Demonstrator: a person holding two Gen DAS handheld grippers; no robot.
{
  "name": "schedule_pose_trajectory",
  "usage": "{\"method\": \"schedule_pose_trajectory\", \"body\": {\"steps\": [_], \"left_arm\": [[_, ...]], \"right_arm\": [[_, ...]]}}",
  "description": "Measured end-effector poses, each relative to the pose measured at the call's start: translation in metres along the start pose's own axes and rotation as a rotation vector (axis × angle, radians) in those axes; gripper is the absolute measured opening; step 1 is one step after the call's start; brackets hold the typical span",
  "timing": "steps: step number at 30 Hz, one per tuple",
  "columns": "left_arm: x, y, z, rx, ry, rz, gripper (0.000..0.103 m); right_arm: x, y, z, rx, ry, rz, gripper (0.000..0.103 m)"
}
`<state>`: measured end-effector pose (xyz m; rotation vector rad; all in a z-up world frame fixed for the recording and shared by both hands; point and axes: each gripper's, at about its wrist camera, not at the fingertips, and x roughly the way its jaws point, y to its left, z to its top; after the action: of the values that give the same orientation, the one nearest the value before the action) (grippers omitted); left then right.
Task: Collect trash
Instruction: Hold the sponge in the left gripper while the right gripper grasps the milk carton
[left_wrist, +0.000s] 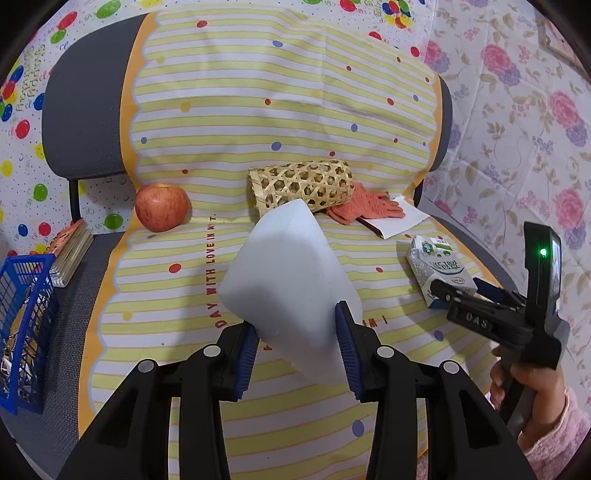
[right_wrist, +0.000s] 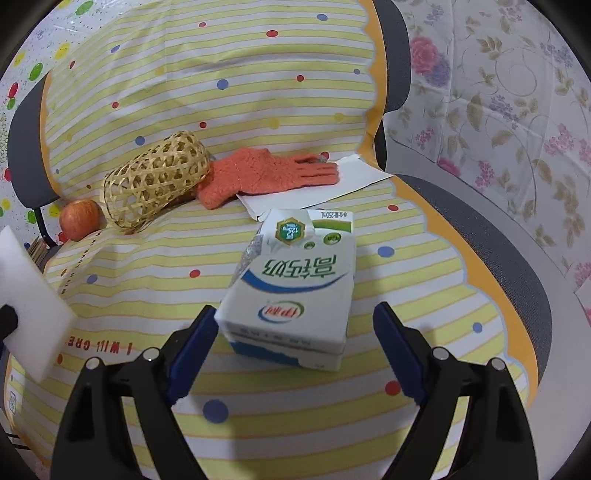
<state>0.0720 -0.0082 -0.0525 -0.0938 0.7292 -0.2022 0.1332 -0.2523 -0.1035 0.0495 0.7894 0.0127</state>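
My left gripper (left_wrist: 297, 332) is shut on a white foam block (left_wrist: 288, 280), which it holds above the striped cloth; the same foam block (right_wrist: 31, 291) shows at the left edge of the right wrist view. A white, green and blue milk carton (right_wrist: 295, 284) lies flat on the cloth. My right gripper (right_wrist: 295, 332) stands open around the carton's near end, its blue pads (right_wrist: 194, 347) on either side and apart from it. The left wrist view shows this carton (left_wrist: 437, 271) at the right with the right gripper (left_wrist: 465, 299) over it.
A chair covered by a yellow striped cloth (right_wrist: 295, 103) carries a woven bamboo basket (right_wrist: 155, 181) on its side, an orange glove (right_wrist: 266, 173), a white paper (right_wrist: 332, 188) and a red apple (left_wrist: 161, 206). A blue plastic basket (left_wrist: 26, 325) of scraps stands at the left.
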Motion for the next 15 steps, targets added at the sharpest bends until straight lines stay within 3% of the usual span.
{"method": "schedule_pose_trajectory", "body": {"steps": [4,9,15], "left_arm": [[-0.003,-0.004,-0.001,0.013,0.004,0.006,0.041],[-0.012,-0.010,-0.004,0.026,-0.003,-0.002,0.041],[-0.035,-0.024,-0.013,0.048,-0.027,-0.037,0.041]], "right_arm": [[0.000,0.002,0.001,0.002,0.005,0.020,0.070],[-0.021,-0.002,-0.003,0.026,0.018,0.070,0.067],[-0.086,-0.001,-0.019,-0.003,-0.025,0.125,0.067]]}}
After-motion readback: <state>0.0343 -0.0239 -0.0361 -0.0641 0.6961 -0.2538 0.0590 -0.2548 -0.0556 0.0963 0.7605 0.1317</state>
